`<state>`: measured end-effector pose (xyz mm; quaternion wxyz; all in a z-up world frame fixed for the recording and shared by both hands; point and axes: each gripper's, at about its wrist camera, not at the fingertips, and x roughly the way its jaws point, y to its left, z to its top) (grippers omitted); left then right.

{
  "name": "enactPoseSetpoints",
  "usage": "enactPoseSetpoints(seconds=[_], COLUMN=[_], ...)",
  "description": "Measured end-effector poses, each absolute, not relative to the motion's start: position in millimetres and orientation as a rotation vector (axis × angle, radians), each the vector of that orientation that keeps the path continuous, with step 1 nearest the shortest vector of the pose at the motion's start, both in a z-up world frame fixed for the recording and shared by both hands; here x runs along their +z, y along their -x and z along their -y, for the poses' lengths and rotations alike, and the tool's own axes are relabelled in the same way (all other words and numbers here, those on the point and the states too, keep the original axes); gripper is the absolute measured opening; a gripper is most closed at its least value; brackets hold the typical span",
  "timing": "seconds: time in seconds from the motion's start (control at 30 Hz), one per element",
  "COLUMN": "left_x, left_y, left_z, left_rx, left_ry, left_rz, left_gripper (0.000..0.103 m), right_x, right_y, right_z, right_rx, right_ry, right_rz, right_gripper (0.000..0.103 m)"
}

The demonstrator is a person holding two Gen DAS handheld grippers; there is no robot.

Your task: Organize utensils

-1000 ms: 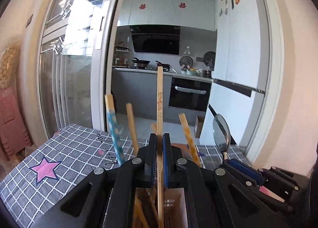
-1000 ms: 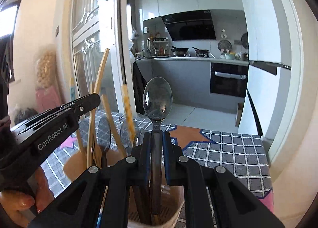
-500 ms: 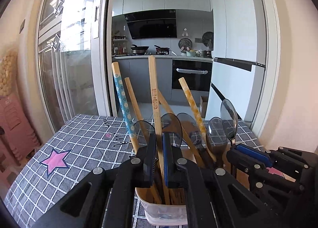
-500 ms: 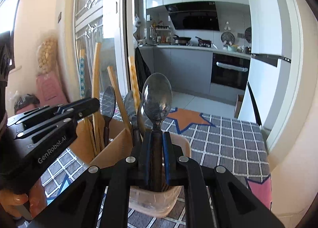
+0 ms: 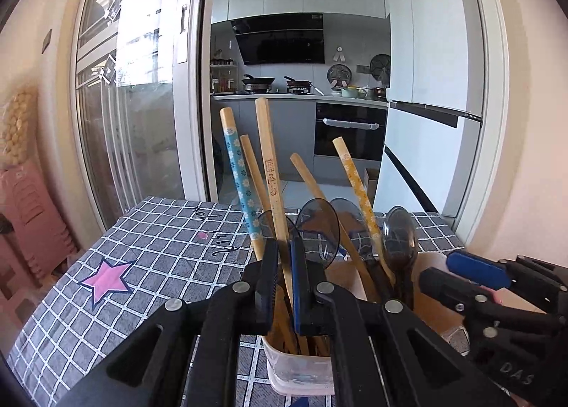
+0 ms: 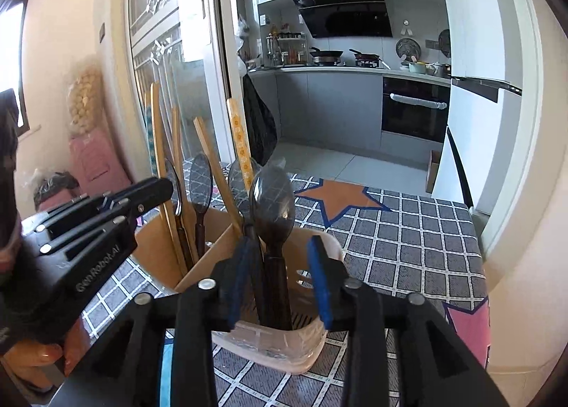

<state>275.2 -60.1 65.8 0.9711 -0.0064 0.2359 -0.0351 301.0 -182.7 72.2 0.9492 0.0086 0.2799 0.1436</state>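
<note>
right wrist, spoon (image 6: 271, 208) between opening right gripper (image 6: 280, 279)

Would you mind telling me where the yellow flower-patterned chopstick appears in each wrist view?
Left wrist: the yellow patterned chopstick leans right of centre, above the spoons.
Right wrist: it stands left of centre, behind the dark spoon.
Shared landmark: the black oven behind.
</note>
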Motion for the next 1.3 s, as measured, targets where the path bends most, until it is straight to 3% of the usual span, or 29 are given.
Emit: enactPoseSetpoints(seconds=[0.27, 0.93, 0.97, 1.0, 1.3], left_x=[67, 80, 80, 79, 63], left_y=[-265, -238, -235, -231, -199], left_z=[52, 45, 43, 40, 25], left_rx=[-0.049, -0.139, -0.139, -0.134, -0.086], left_ry=[0.029, 0.029, 0.03, 0.033, 0.006], left_rz=[-0.438, -0.455, -0.46, -0.474, -0.572], left_gripper=[0.036, 0.036, 0.052, 0.103, 0.103], right_x=[78, 82, 82, 82, 70], right_y=[-288, -265, -263, -260, -235], right_z=[199, 223, 222, 222, 218], right_rx=[0.272, 0.238, 0.237, 0.235, 0.205], right_ry=[-0.088, -0.19, -0.191, -0.192, -0.213], right_rz=[-0.576, -0.616, -0.619, -0.622, -0.688], right_gripper=[0.048, 0.054, 0.054, 0.054, 0.059])
